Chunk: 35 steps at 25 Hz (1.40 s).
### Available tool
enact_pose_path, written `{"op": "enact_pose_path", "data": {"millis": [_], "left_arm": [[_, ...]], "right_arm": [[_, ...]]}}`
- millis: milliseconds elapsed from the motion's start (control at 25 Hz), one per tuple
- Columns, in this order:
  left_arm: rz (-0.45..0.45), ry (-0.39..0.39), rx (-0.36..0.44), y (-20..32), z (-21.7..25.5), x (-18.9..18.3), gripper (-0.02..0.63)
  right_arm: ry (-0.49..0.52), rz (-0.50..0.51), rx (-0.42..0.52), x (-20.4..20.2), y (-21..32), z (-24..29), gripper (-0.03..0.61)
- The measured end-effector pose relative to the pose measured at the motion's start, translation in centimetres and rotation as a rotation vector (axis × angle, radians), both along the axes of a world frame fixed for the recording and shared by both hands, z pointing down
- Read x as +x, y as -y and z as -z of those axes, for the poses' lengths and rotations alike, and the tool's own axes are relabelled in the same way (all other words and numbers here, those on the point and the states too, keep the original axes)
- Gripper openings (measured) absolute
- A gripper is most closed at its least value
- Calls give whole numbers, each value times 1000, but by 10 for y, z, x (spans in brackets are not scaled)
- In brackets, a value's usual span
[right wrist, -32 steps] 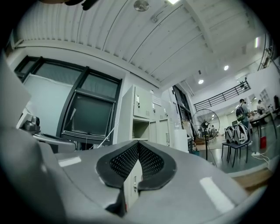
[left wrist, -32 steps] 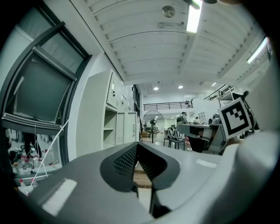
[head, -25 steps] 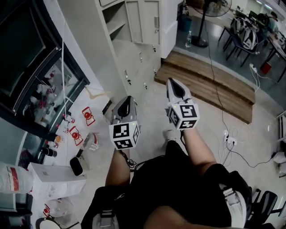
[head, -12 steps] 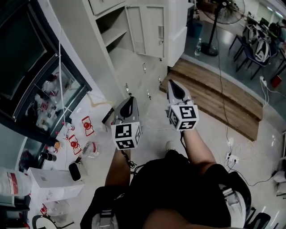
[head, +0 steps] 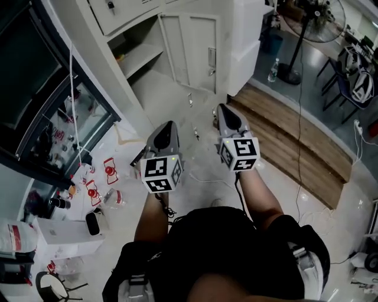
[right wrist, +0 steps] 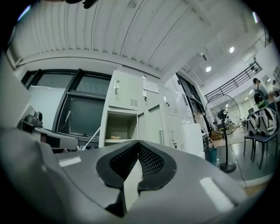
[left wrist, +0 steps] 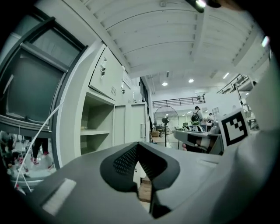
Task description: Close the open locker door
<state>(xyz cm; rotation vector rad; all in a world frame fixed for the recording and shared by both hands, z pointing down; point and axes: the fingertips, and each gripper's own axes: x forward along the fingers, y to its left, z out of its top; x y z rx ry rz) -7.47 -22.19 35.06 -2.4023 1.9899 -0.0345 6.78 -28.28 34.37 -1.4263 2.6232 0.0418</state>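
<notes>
The white locker bank stands ahead, with one compartment [head: 137,58] open and a shelf inside it. Its door [head: 199,50] is swung out to the right, and the handle [head: 211,59] faces me. My left gripper [head: 168,125] and right gripper [head: 224,110] are held side by side at waist height. Both point toward the locker, well short of it, and touch nothing. In the left gripper view the left gripper [left wrist: 138,144] is shut and empty, with the open compartment [left wrist: 97,131] beyond it. The right gripper [right wrist: 139,142] is also shut and empty, and the door [right wrist: 152,124] is ahead of it.
A glass-fronted cabinet [head: 56,121] runs along the left. Red-and-white items [head: 110,171] and a white box [head: 65,236] lie on the floor beside it. A low wooden platform [head: 295,135], a standing fan [head: 322,17] and floor cables [head: 307,194] are to the right.
The locker and its open door have come lower and larger in the head view, so I am nearer to them. Both grippers stay shut, side by side in front of me.
</notes>
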Motion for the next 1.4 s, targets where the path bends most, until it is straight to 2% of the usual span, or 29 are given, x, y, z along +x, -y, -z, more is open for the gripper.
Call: {"op": "enact_pose_path", "data": {"millis": [240, 600, 640, 720, 920, 1400], "left_arm": [[25, -18, -2, 48, 4, 11, 0], [14, 25, 0, 96, 2, 6, 0], [14, 26, -4, 100, 1, 5, 0], [14, 26, -7, 109, 0, 2, 0], [19, 51, -6, 127, -2, -3, 0], [40, 67, -18, 152, -8, -15, 0]], "right_arm": [[-11, 29, -1, 8, 51, 3, 9], [-17, 42, 16, 3, 97, 4, 14], [-12, 50, 20, 2, 101, 4, 23], [3, 69, 32, 1, 110, 8, 100], [11, 87, 38, 1, 141, 16, 187], [-29, 159, -24, -5, 213, 18, 198]]}}
